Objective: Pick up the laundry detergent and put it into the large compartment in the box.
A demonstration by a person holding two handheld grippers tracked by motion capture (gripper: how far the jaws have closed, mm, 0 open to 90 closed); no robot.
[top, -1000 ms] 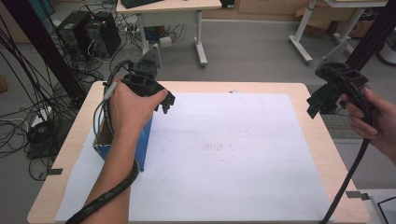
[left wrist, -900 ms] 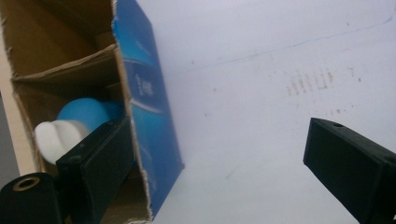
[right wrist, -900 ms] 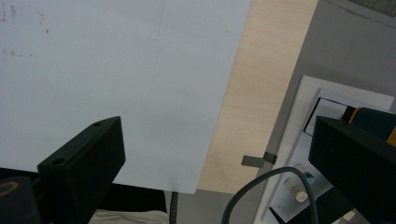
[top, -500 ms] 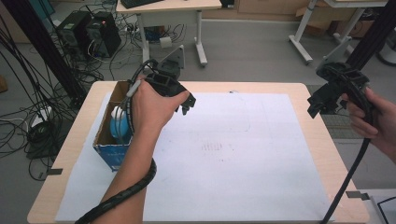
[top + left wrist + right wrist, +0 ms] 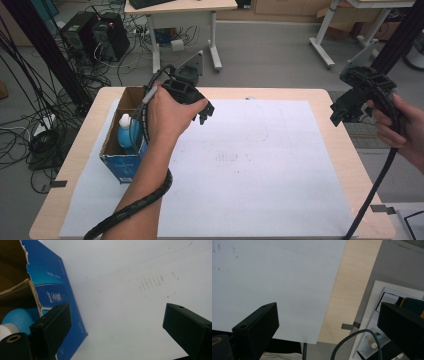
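Note:
An open blue cardboard box (image 5: 122, 162) stands at the table's left side, with a blue bottle with a white cap (image 5: 128, 131) upright inside it. My left gripper (image 5: 205, 114) hovers just right of the box, over the white sheet (image 5: 250, 165), open and holding nothing. In the left gripper view the box's blue wall (image 5: 53, 287) and the bottle (image 5: 17, 320) lie behind the left jaw, and the left gripper (image 5: 117, 325) is spread wide. My right gripper (image 5: 341, 114) hangs open and empty above the table's right edge; the right gripper view looks between its wide jaws (image 5: 328, 326) at the sheet's corner.
The wooden table (image 5: 345, 165) is covered by the white sheet. Small grey clips (image 5: 350, 326) sit at the table edges. Beyond the far edge are another desk (image 5: 180, 10), computer towers (image 5: 95, 35) and tangled cables on the floor. A black cable (image 5: 372, 195) trails from the right gripper.
My left gripper has moved right, from over the box to over the white sheet, uncovering the bottle in the box. The right gripper has stayed in place.

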